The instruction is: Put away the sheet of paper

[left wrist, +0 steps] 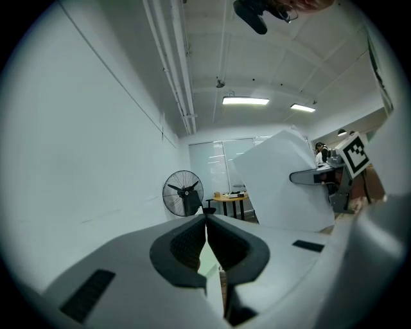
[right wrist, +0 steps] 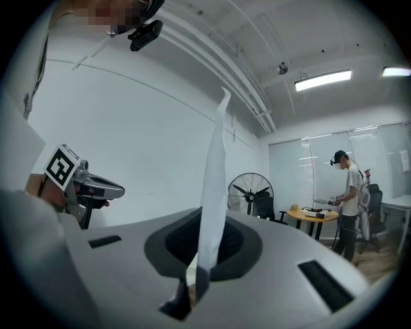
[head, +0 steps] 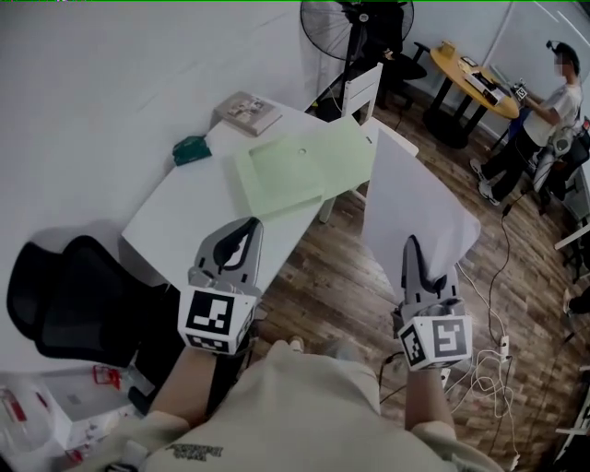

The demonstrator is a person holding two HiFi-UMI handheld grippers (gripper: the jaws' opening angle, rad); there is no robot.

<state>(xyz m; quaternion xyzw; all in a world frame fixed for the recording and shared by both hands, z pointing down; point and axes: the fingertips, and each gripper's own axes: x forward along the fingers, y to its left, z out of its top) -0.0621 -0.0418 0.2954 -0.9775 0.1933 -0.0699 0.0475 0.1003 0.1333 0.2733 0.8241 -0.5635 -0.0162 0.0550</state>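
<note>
White and bowed, the sheet of paper (head: 415,207) stands upright in the air over the wooden floor (head: 323,286), just off the right end of the desk (head: 184,212). Its lower edge is pinched in the right tongs (head: 412,247); the right gripper view shows the sheet (right wrist: 215,186) edge-on, rising straight from between the pads, which are pressed together on it. The right forearm (head: 429,396) reaches forward from the person's body with the tongs pointing up and away.

The left tongs (head: 249,226) hang at the near edge of the desk on a bare left forearm (head: 189,378) stretched forward in the same way. In the left gripper view their jaws meet with nothing between them — the sheet (left wrist: 282,183) shows off to the right there.

On the desk lies a pale green folder (head: 295,166), with a book (head: 247,112) and a small dark green object (head: 191,149) beyond it near the wall. A black office chair (head: 64,295) stands at the left. Farther off are a black pedestal fan (head: 355,23) and a round yellow table (head: 466,78), with a person (head: 544,111) beside it.
</note>
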